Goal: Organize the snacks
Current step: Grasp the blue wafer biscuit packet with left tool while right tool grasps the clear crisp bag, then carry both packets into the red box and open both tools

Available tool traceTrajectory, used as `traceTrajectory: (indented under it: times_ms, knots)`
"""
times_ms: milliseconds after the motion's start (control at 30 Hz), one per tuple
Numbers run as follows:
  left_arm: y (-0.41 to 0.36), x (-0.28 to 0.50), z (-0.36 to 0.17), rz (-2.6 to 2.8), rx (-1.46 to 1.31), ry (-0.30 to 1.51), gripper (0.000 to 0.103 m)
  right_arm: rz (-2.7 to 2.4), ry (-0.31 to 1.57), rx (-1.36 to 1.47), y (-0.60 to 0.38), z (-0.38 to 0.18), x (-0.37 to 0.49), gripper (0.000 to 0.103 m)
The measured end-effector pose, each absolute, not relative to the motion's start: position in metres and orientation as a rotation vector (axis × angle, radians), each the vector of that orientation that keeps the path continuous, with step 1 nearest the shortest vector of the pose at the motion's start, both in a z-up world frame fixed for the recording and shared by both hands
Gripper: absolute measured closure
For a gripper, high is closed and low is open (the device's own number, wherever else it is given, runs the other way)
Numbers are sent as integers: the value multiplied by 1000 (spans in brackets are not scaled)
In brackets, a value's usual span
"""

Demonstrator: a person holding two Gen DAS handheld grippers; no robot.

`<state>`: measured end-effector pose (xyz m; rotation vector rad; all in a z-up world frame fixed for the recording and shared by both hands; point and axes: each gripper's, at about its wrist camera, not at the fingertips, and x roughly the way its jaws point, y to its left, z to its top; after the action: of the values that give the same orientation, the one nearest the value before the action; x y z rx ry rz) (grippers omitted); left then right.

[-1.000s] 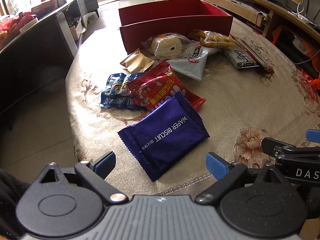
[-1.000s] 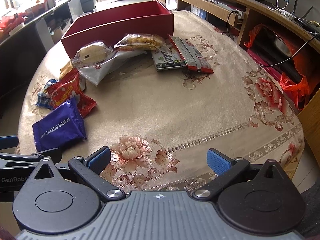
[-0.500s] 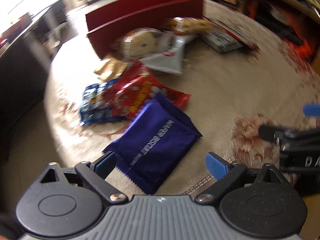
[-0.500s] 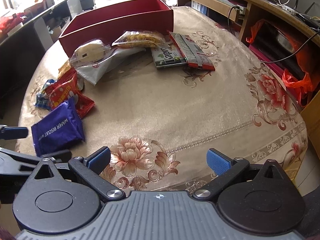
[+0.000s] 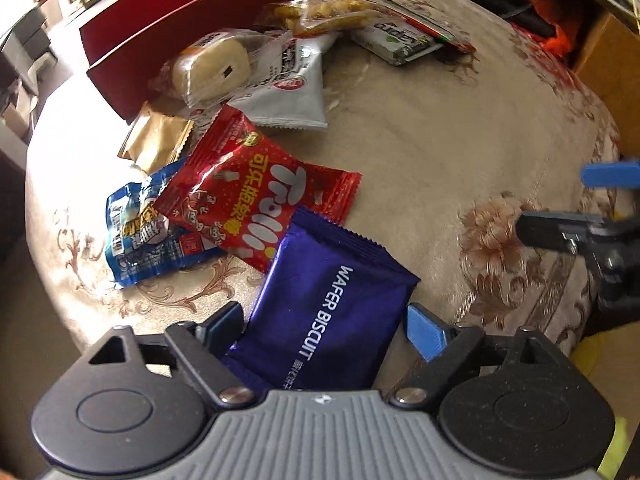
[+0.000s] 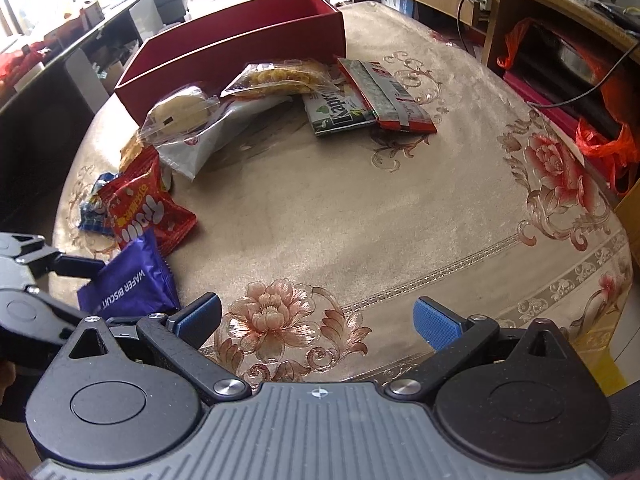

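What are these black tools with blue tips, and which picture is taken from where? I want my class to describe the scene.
They are two hand-held grippers, each carried by a person, each with a camera looking forward along its two fingers. One picture is from the left gripper, the other from the right gripper. Both are open and hold nothing. The left one straddles a purple foil wafer biscuit packet lying on the beige flowered tablecloth. Its far edge overlaps a red crinkly snack bag, which lies over a blue packet. Further back are more snack packets and a long open dark red cardboard box.
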<state>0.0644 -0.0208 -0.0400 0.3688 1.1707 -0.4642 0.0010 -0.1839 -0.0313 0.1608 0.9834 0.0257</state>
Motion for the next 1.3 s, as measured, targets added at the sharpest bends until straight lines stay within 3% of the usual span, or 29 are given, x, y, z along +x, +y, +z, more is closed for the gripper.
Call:
traceTrajectory:
  times_ms: [233, 300, 367, 433, 1033, 1300]
  knots:
    - [-24, 63, -43, -480, 378, 1193, 12, 51, 985, 150, -179, -28, 3, 1]
    - [-23, 61, -42, -469, 360, 1192, 17, 60, 980, 145, -180, -24, 2, 3]
    - [-22, 56, -37, -462, 349, 1188, 38, 57, 954, 121, -181, -17, 1, 4]
    - [-20, 51, -32, -463, 313, 1201, 41, 64, 931, 91, -180, -10, 1, 5]
    - [20, 71, -3, -398, -98, 1130, 42, 90, 881, 113, -186, 32, 136, 12]
    - [15, 94, -1, -406, -149, 1142, 42, 122, 995, 57, -174, 3, 218, 10]
